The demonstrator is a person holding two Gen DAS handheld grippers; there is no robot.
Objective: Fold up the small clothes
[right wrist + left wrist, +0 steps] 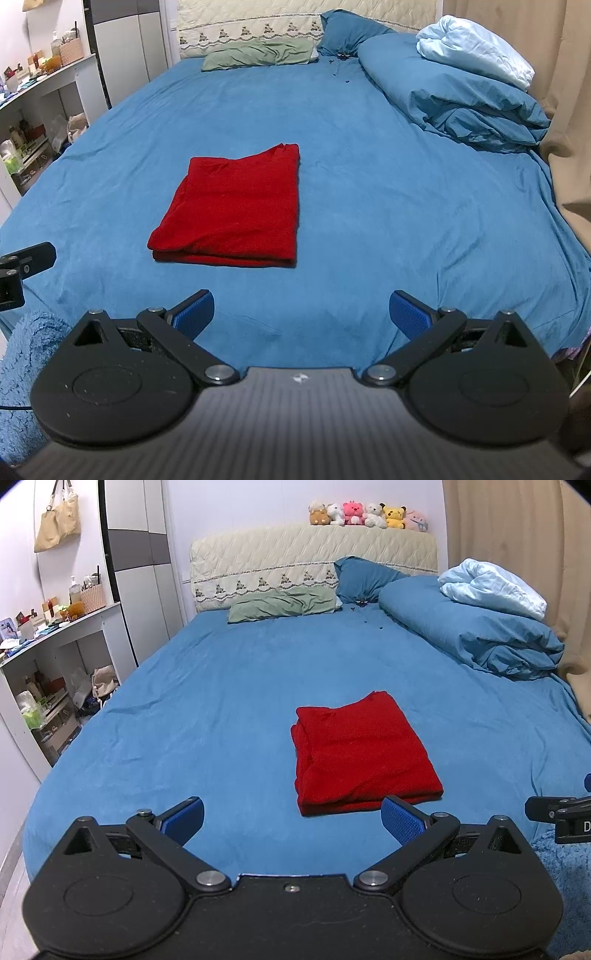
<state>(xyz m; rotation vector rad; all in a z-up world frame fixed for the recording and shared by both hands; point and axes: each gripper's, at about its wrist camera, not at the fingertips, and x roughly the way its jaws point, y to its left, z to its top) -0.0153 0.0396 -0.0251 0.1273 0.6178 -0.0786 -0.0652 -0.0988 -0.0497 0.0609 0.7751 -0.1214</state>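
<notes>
A red garment (pixel 360 751) lies folded into a rectangle on the blue bed sheet (pixel 207 701); it also shows in the right wrist view (pixel 236 210). My left gripper (pixel 291 819) is open and empty, held over the bed's near edge just short of the garment's near left corner. My right gripper (pixel 301 314) is open and empty, near the bed's front edge, to the right of the garment and apart from it. Part of the right gripper (pixel 561 814) shows at the left view's right edge, and part of the left gripper (pixel 22 266) at the right view's left edge.
A bunched blue duvet (pixel 472 627) with a pale blue cloth (pixel 491 587) lies at the back right. A green pillow (pixel 284 605) and a blue pillow (pixel 365 578) lie by the headboard. Shelves (pixel 55 657) stand left. A fluffy blue mat (pixel 26 369) lies below the bed edge.
</notes>
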